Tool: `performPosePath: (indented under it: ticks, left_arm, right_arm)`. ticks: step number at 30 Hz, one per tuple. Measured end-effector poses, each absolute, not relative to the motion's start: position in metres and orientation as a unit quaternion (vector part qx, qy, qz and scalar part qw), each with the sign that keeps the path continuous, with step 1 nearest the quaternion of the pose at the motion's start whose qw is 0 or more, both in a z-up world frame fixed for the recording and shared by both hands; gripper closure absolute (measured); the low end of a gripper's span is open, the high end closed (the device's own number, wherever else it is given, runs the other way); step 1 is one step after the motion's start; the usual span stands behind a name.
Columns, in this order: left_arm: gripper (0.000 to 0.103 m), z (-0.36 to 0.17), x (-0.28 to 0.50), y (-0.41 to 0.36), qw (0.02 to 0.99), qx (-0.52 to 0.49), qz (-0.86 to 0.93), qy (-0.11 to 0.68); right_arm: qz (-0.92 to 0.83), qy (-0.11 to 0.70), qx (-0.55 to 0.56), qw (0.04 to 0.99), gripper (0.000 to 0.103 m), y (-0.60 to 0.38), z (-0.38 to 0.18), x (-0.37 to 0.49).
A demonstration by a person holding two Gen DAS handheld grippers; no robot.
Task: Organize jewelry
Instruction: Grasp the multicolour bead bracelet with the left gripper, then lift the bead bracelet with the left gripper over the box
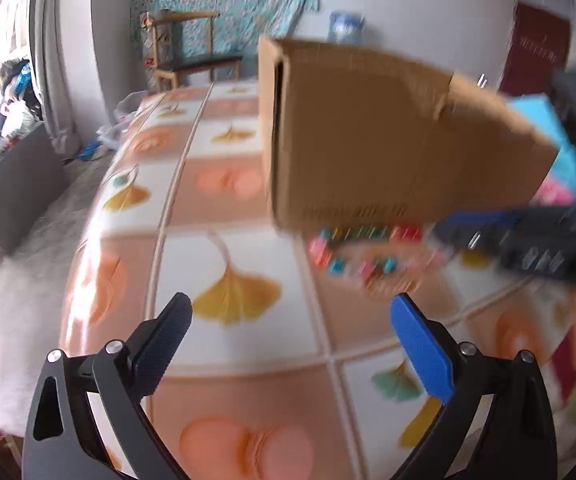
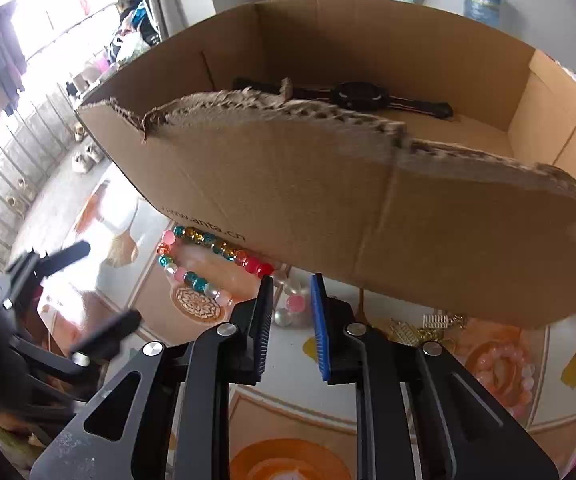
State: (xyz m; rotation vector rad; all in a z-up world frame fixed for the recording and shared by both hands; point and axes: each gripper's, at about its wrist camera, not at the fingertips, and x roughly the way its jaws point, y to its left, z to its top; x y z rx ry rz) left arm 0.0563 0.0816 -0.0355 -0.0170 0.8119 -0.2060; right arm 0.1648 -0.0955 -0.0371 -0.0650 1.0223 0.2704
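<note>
Closing the right gripper (image 2: pixel 291 280), jaws narrowed but not yet pinching, over the pale beads of the bracelet (image 2: pixel 203 264) lying on the tablecloth (image 2: pixel 288 400) just before the cardboard box (image 2: pixel 328 184); left gripper (image 1: pixel 292 312) hanging wide open, empty. Needing a centred pinch, then a lift clearing the torn near wall, watch (image 2: pixel 358 96) already lying inside.

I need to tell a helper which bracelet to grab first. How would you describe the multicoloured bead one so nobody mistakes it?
Start at the big brown cardboard box on the ginkgo-leaf patterned tablecloth. Against the foot of its near wall lies the multicoloured glass-bead bracelet, right by the right gripper. Its teal, gold, red and pink beads set it apart from the peach bead bracelet and the gold chain piece.
</note>
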Motion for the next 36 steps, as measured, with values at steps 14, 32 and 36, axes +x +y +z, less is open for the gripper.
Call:
performPosePath:
  ticks: [14, 32, 36]
  left_arm:
    - [0.076, -0.040, 0.100, 0.056, 0.898, 0.008, -0.099, 0.428]
    - [0.093, -0.038, 0.054, 0.057, 0.881, 0.018, -0.079, 0.466]
    - [0.093, -0.039, 0.054, 0.058, 0.882, 0.012, -0.079, 0.464]
  right_arm:
    - [0.146, 0.485, -0.054, 0.861, 0.091, -0.086, -0.050, 0.174]
    - [0.209, 0.482, -0.043, 0.850, 0.091, -0.082, -0.053, 0.139]
    - [0.218, 0.494, -0.005, 0.842, 0.087, -0.090, -0.056, 0.140]
